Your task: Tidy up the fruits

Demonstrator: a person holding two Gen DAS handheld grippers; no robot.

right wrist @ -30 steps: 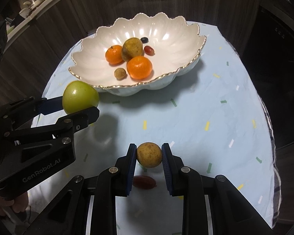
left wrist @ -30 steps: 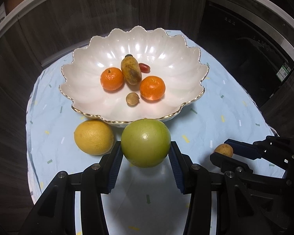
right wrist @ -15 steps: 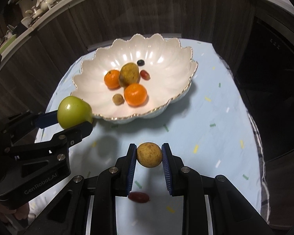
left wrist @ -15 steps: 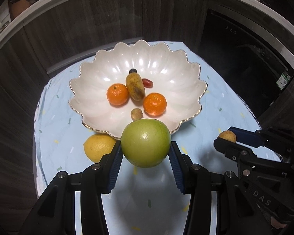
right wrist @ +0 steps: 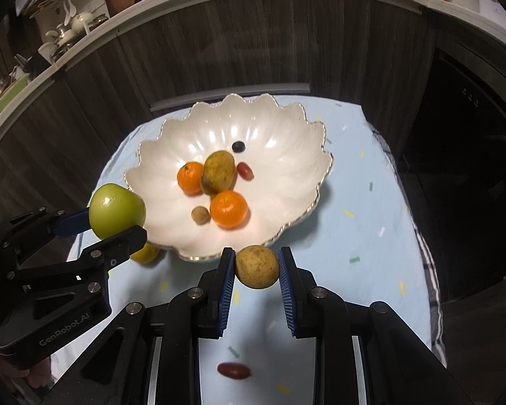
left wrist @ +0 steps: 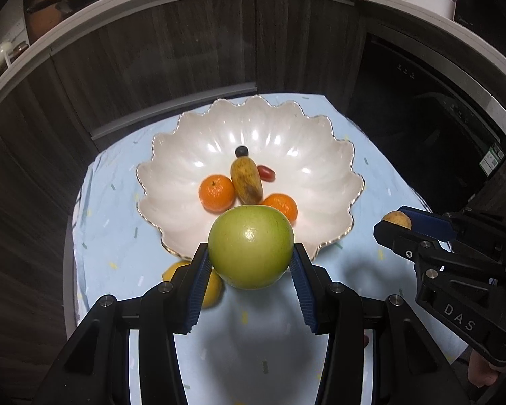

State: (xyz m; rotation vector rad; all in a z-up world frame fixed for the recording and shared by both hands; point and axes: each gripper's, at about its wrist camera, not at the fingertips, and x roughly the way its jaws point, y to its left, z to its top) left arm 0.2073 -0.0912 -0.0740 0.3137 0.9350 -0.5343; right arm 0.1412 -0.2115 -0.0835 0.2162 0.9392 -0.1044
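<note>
My left gripper [left wrist: 251, 266] is shut on a large green apple [left wrist: 251, 246], held above the near rim of the white scalloped bowl [left wrist: 185, 155]. My right gripper [right wrist: 257, 266] is shut on a small brown-yellow round fruit [right wrist: 257, 266], held above the cloth just before the bowl [right wrist: 286, 155]. The bowl holds two oranges [right wrist: 228, 209], a brownish oblong fruit [right wrist: 218, 171], a small brown fruit [right wrist: 200, 215], a red grape tomato [right wrist: 245, 170] and a dark berry [right wrist: 238, 146]. A yellow lemon [left wrist: 212, 290] lies on the cloth, partly hidden by my left fingers.
A red grape tomato [right wrist: 234, 370] lies on the light blue cloth [right wrist: 371, 236] below my right gripper. Dark wood cabinets [left wrist: 185, 54] stand behind the table. A dark appliance [left wrist: 421, 108] is at the right.
Both grippers have risen and moved toward the bowl with their fruit. The apple now sits over the bowl's near rim, and the lemon is mostly hidden behind my left finger.
</note>
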